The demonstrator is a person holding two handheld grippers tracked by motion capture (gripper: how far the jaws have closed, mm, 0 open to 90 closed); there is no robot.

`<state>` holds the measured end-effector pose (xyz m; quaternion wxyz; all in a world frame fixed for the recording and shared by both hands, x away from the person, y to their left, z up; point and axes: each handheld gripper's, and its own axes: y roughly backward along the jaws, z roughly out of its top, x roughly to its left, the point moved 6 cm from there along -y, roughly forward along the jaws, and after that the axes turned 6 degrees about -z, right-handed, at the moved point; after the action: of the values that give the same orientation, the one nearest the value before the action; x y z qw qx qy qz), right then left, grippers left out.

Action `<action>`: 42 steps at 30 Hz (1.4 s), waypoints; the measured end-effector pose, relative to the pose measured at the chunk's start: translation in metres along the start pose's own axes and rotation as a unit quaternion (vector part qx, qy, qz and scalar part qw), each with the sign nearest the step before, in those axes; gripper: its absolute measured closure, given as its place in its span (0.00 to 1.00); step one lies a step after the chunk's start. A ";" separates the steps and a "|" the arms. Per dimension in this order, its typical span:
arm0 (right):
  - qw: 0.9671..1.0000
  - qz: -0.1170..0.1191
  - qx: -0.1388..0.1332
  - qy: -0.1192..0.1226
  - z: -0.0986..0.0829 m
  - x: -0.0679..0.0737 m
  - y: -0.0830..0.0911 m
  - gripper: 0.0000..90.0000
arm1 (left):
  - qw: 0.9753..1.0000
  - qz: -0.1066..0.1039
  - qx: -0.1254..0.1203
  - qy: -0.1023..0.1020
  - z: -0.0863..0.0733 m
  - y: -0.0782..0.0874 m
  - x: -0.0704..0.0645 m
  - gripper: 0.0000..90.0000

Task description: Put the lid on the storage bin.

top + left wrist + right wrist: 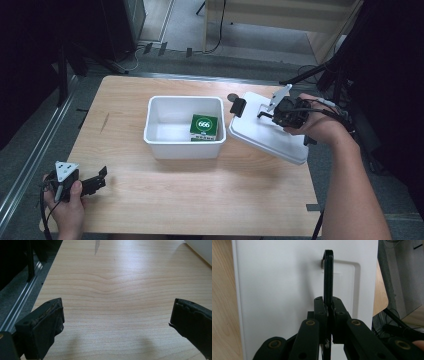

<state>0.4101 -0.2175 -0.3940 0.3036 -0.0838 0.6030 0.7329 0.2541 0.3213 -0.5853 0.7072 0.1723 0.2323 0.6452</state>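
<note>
Gripping lid handle [328,275] — right gripper [329,305]

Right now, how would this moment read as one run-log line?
right tool: shut on lid handle | lid: tilted, right of bin | bin: holds green box | left tool: open, idle over table

Lighting is overhead and fairly even on the worktop [200,200]; the surroundings at both upper corners of the high view fall to near black. The high view is soft and low in detail. The white bin [184,147] and white lid [270,135] read bright, close to overexposed, with faint shadows below them. In the left gripper view, wood grain is sharp, the near jaws slightly blurred, and two soft shadows lie beneath them. In the right gripper view the lid is evenly bright and the dark jaws lose detail.
</note>
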 end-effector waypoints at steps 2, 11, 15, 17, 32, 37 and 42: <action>1.000 -0.001 -0.002 0.007 0.004 -0.001 0.001 0.95 | 1.000 0.000 0.000 0.000 0.000 0.000 0.000 0.00; 1.000 -0.002 -0.017 0.027 0.029 0.001 0.007 0.95 | 1.000 0.000 -0.001 -0.001 0.000 0.000 0.000 0.00; 0.999 0.000 -0.021 0.039 0.042 0.001 0.009 0.95 | 1.000 0.001 0.000 -0.001 0.000 0.000 0.000 0.00; 0.999 0.000 -0.025 0.043 0.048 0.002 0.010 0.95 | 1.000 0.000 0.000 0.000 0.000 0.000 0.000 0.00; 0.996 0.010 -0.038 0.084 0.096 0.015 0.008 0.95 | 1.000 -0.001 0.000 0.000 0.000 0.000 0.000 0.00; 0.994 0.015 -0.043 0.095 0.109 0.020 0.005 0.95 | 1.000 -0.001 0.000 0.000 0.000 0.000 0.000 0.00; 0.993 0.021 -0.049 0.103 0.121 0.025 0.001 0.95 | 1.000 -0.001 0.000 0.000 0.000 0.000 0.000 0.00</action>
<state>0.4190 -0.0958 -0.3734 0.2199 -0.1614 0.5962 0.7551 0.2543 0.3213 -0.5852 0.7078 0.1718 0.2324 0.6446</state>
